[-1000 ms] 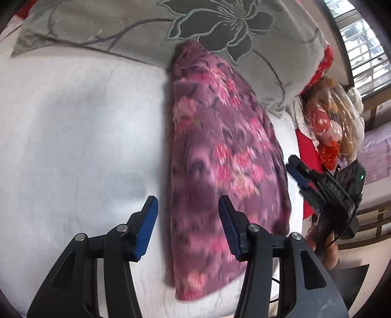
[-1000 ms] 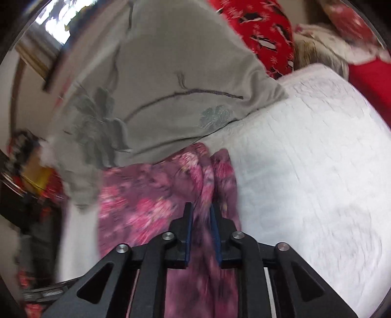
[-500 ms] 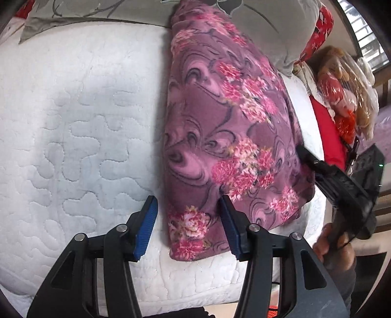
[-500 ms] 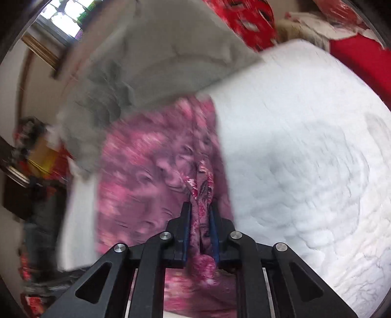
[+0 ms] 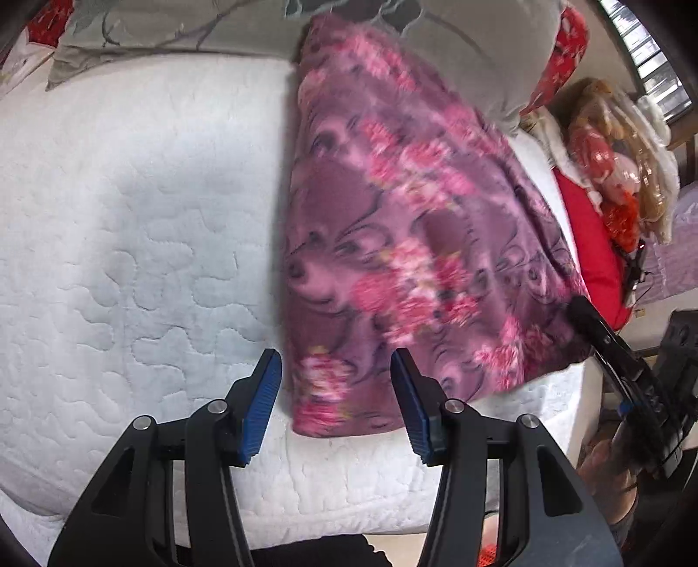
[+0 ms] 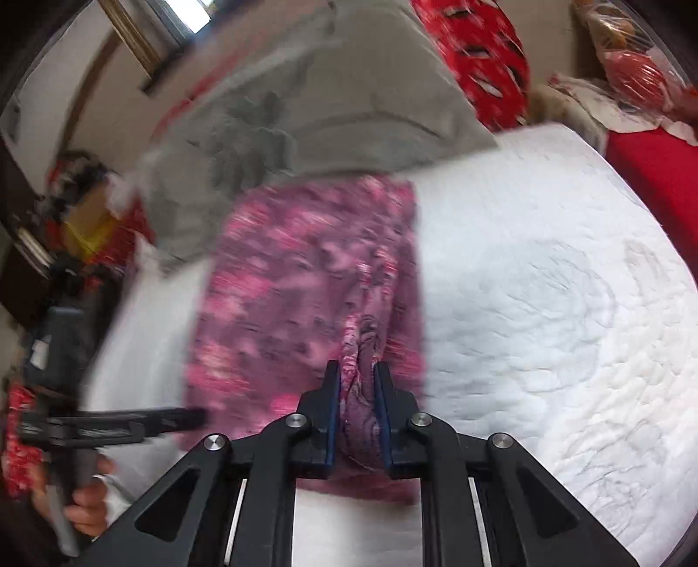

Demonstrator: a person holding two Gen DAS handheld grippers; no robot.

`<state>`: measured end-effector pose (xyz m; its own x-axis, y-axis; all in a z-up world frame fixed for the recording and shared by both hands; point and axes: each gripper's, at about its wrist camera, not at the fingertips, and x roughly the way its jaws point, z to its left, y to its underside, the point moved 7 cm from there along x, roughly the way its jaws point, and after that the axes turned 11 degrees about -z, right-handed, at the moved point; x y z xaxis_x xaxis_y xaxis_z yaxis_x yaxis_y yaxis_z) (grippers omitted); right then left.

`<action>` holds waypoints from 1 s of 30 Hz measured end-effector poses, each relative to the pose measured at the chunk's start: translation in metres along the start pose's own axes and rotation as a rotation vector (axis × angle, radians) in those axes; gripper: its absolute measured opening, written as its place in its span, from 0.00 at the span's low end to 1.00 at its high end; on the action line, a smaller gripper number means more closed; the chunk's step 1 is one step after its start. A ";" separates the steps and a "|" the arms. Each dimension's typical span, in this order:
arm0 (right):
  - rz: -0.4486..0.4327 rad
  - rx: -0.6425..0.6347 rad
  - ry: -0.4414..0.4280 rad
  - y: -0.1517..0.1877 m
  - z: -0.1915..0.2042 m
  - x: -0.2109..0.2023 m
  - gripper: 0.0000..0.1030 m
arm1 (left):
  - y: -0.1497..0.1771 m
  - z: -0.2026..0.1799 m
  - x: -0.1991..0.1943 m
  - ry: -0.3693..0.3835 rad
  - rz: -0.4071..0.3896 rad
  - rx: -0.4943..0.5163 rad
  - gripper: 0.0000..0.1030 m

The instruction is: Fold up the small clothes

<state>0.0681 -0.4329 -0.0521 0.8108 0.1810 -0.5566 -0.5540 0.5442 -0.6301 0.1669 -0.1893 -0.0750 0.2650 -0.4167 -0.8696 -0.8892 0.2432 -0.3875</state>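
A purple garment with pink flowers [image 5: 405, 244] lies lengthwise on the white quilted bed [image 5: 131, 244], its far end against a grey pillow. My left gripper [image 5: 336, 392] is open, its blue pads on either side of the garment's near left corner, just above the bed. My right gripper [image 6: 357, 392] is shut on a bunched fold of the garment [image 6: 279, 296] near its edge. The right gripper also shows in the left wrist view [image 5: 610, 344] at the garment's right corner. The left gripper shows in the right wrist view [image 6: 131, 423].
A grey floral pillow [image 5: 458, 35] lies at the head of the bed. Red cushions and a bagged toy [image 5: 610, 161] sit to the right. The bed's front edge [image 5: 349, 506] is just below my left gripper.
The right gripper has drawn its held fold of garment toward the near edge. The garment's near end has slid closer to the left gripper, which stays open.
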 end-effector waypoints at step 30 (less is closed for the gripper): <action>0.009 0.107 0.211 -0.096 -0.064 0.156 0.01 | -0.157 -0.004 0.102 -0.050 -0.118 0.049 0.74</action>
<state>0.2354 -0.5093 -0.1131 0.7419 0.0169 -0.6703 -0.5291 0.6288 -0.5698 0.3326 -0.2735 -0.1019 0.3859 -0.4011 -0.8308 -0.8318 0.2382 -0.5014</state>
